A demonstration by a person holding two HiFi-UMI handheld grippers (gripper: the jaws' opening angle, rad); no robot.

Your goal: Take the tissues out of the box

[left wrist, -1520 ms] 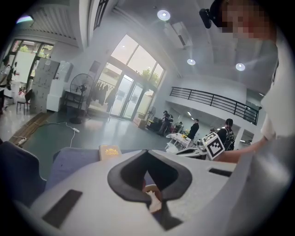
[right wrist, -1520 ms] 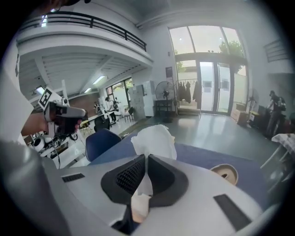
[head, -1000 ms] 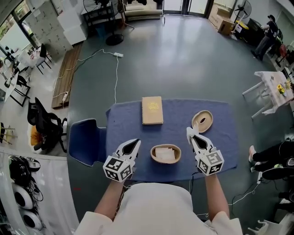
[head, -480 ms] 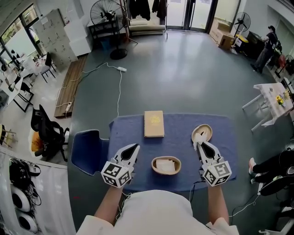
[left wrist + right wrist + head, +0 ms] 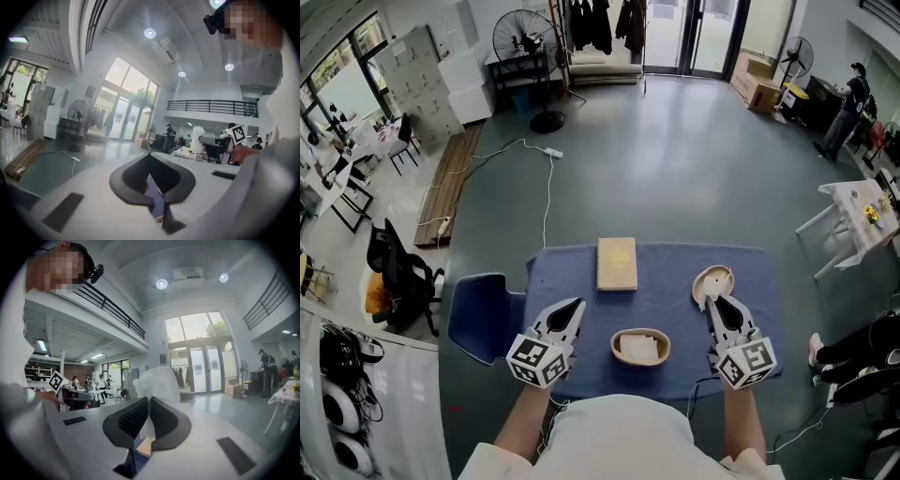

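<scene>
A flat tan tissue box point(image 5: 617, 263) lies at the far middle of the blue-covered table point(image 5: 675, 319). A wooden bowl point(image 5: 640, 346) near the front edge holds white tissues. My right gripper point(image 5: 714, 302) hovers just right of the bowl, shut on a white tissue point(image 5: 157, 380) that sticks up between its jaws point(image 5: 146, 420). It points upward, close to a round wooden dish point(image 5: 712, 281). My left gripper point(image 5: 572, 307) is left of the bowl, shut, with nothing in it point(image 5: 154, 180).
A dark blue chair point(image 5: 483, 305) stands against the table's left side. A white power strip and cable point(image 5: 548, 155) lie on the grey floor beyond the table. A folding white table point(image 5: 853, 211) is at the far right.
The right gripper, still holding the tissue, has shifted slightly right and back, in front of the wooden dish. The left gripper has hardly moved. The head view has tilted up a little.
</scene>
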